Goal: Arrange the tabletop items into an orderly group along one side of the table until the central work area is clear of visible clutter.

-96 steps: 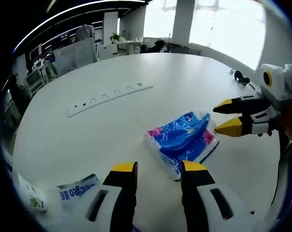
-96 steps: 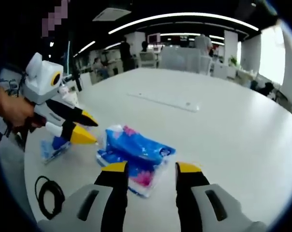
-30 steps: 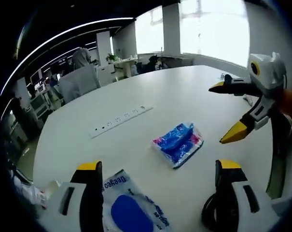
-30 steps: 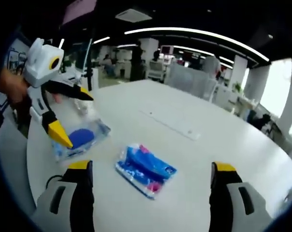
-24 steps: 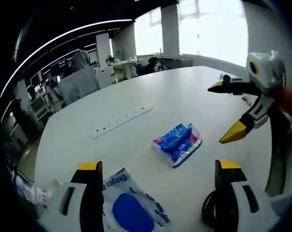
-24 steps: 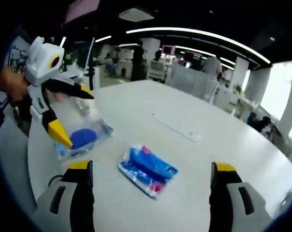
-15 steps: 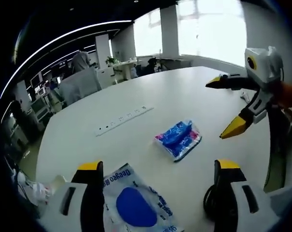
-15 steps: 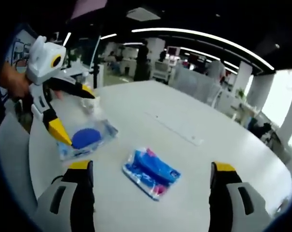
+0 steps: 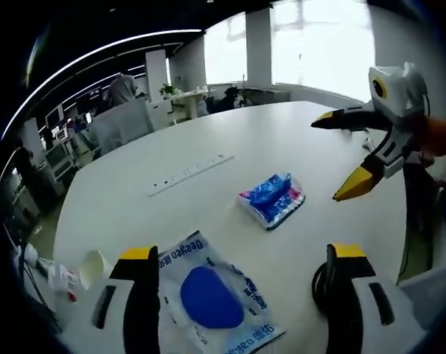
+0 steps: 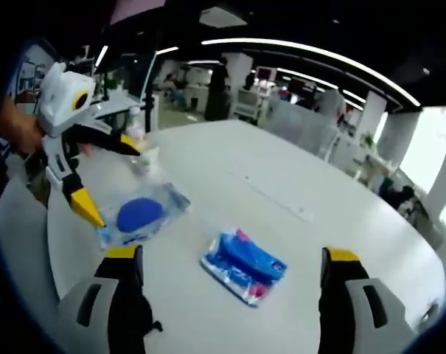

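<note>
Both grippers have lifted back from the blue tissue pack (image 9: 272, 199).
Left gripper (image 9: 237, 262) and right gripper (image 10: 230, 262) gape wide, empty, above the white table (image 9: 208, 133); the clear pouch (image 9: 208, 302) lies nearby.

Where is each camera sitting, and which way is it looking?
Left gripper view: rides the left gripper, looking across the white table at a clear bag with a blue disc and a blue tissue pack; the right gripper enters from the right.
Right gripper view: rides the right gripper, facing the same table; the left gripper and a hand show at left.
Shared: bag and tissue pack.
</note>
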`<move>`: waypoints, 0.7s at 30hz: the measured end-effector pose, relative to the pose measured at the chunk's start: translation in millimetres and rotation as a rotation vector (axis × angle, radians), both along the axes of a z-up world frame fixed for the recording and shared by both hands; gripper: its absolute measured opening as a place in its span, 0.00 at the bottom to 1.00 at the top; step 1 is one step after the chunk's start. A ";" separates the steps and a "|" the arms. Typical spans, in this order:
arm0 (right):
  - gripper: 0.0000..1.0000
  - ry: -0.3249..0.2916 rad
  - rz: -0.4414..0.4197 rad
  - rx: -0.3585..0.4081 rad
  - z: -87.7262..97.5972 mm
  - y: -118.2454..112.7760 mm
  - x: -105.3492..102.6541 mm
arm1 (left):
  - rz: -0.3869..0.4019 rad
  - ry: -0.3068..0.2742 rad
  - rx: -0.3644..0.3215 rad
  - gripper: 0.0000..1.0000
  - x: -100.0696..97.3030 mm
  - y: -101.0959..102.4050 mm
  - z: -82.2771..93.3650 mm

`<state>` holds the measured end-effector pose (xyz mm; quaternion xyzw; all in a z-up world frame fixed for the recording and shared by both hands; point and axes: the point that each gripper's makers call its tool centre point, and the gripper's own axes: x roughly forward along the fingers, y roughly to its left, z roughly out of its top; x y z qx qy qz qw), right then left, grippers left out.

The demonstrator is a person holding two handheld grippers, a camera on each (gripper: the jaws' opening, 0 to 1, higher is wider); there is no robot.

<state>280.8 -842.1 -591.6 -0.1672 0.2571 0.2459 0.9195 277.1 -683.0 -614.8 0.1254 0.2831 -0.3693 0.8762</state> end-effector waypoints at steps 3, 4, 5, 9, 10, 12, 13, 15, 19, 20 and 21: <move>0.98 0.003 -0.012 0.007 1.9 3.7 0.1 | -0.007 0.003 0.002 0.93 -1.7 6.9 -0.6; 0.98 0.004 -0.013 0.005 1.6 5.3 0.1 | -0.006 0.003 0.001 0.93 -1.9 10.0 -0.6; 0.97 0.006 -0.014 0.004 1.7 6.6 -0.2 | -0.005 0.005 -0.004 0.93 -2.1 11.8 -0.5; 0.97 0.013 -0.033 0.022 2.4 12.3 0.1 | 0.005 0.016 -0.024 0.93 -4.3 18.8 -1.2; 0.97 0.014 -0.036 0.024 3.2 15.0 -0.2 | 0.005 0.016 -0.025 0.93 -5.0 19.9 -1.3; 0.97 0.014 -0.035 0.019 3.7 19.1 -1.1 | 0.002 0.017 -0.025 0.92 -7.2 22.7 -2.0; 0.97 0.014 -0.033 0.016 3.7 20.9 -1.3 | 0.001 0.019 -0.029 0.92 -8.2 23.5 -2.0; 0.97 0.015 -0.032 0.007 4.1 25.8 -1.9 | 0.000 0.025 -0.038 0.92 -9.5 26.8 -2.6; 0.96 0.019 -0.049 0.014 3.4 31.2 -2.1 | -0.002 0.030 -0.058 0.92 -13.0 30.9 -3.1; 0.96 0.023 -0.056 0.018 2.9 32.1 -2.2 | -0.005 0.034 -0.061 0.92 -14.2 32.3 -4.3; 0.96 0.025 -0.066 0.026 2.8 33.9 -2.6 | -0.006 0.036 -0.064 0.92 -14.6 33.5 -5.1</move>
